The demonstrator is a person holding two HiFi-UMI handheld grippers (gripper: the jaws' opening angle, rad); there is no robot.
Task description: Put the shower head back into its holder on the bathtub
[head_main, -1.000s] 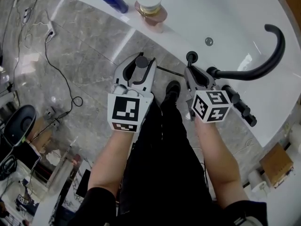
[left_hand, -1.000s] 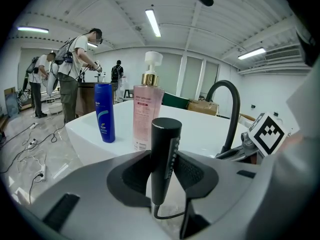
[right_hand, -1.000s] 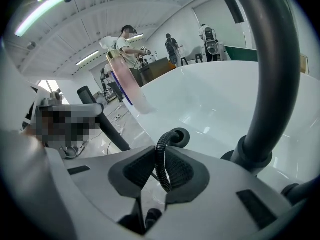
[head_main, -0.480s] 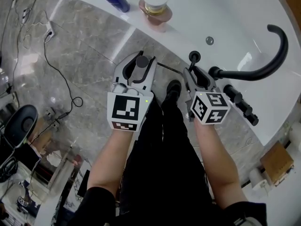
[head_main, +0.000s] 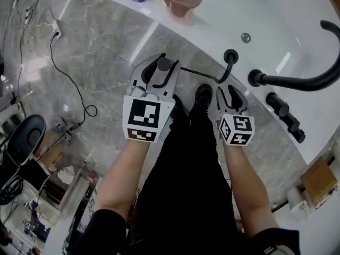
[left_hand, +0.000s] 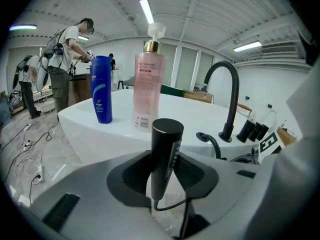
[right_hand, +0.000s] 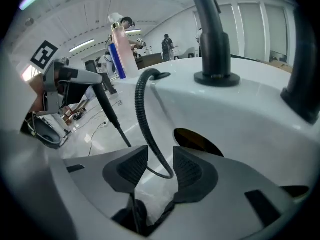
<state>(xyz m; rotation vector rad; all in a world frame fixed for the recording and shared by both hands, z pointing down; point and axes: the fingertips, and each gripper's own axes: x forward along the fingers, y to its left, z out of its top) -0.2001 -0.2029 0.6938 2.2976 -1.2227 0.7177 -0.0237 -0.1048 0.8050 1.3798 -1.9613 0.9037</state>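
Left hand-held gripper (head_main: 162, 69): pinched on the black shower head (left_hand: 165, 151), which stood upright between its jaws.
Right hand-held gripper (head_main: 231, 94): jaws spread, having just been opening; the hose (right_hand: 140, 116) ran loose between them.
Shower head location: above the floor, on the near side of the bathtub (head_main: 212, 23), apart from the holder (head_main: 231, 56).
Hose: led from the holder to the shower head.
Rim, far left: blue bottle (left_hand: 101, 89) and pink pump bottle (left_hand: 148, 86).

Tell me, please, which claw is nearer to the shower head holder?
Right. The right claw, its jaws just opened wide around the hose, sits just below the holder in the head view; the left claw, gripping the shower head, is farther off to its left.
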